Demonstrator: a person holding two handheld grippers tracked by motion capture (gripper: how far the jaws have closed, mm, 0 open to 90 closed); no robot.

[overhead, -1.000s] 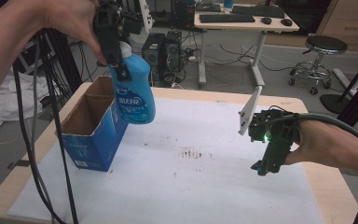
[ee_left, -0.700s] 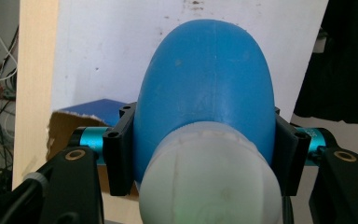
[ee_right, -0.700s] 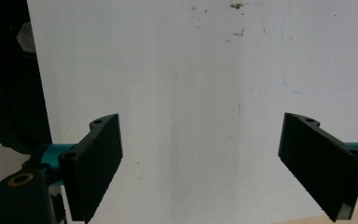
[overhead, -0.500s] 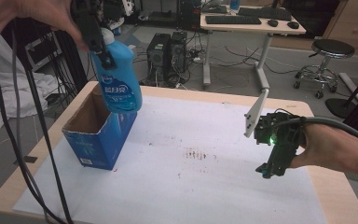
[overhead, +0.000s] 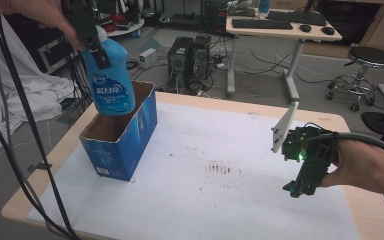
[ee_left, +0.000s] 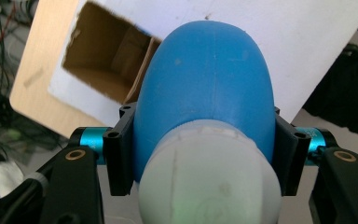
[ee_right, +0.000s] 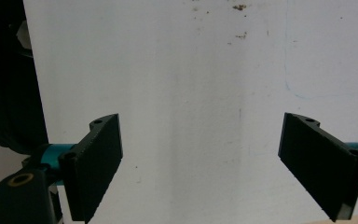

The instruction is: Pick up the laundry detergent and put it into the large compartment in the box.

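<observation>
1. Covering most of the wooden table [overhead: 25,197] is a white sheet [overhead: 220,145], marked with small brown specks [overhead: 220,167] near its middle; the right gripper view shows the same specks close up at its top edge.
2. Standing on the sheet's left part is an open blue box [overhead: 130,137], its brown inside visible in the high view. The left gripper view looks straight down into that opening [ee_left: 105,70], which the high view sees only at a slant.
3. Hanging above the box's rear left corner is a blue bottle [overhead: 109,75] with a white cap [overhead: 99,34]. Its long axis runs roughly upright, cap up, base toward the box, leaning slightly. The left gripper view shows the cap [ee_left: 209,177] nearest the camera and the body receding downward.
4. The left gripper [overhead: 92,42] clamps the bottle at its neck, one jaw on each side.
5. The right gripper [overhead: 302,182] hovers low over the sheet's right part, jaws spread wide with nothing between them.
</observation>
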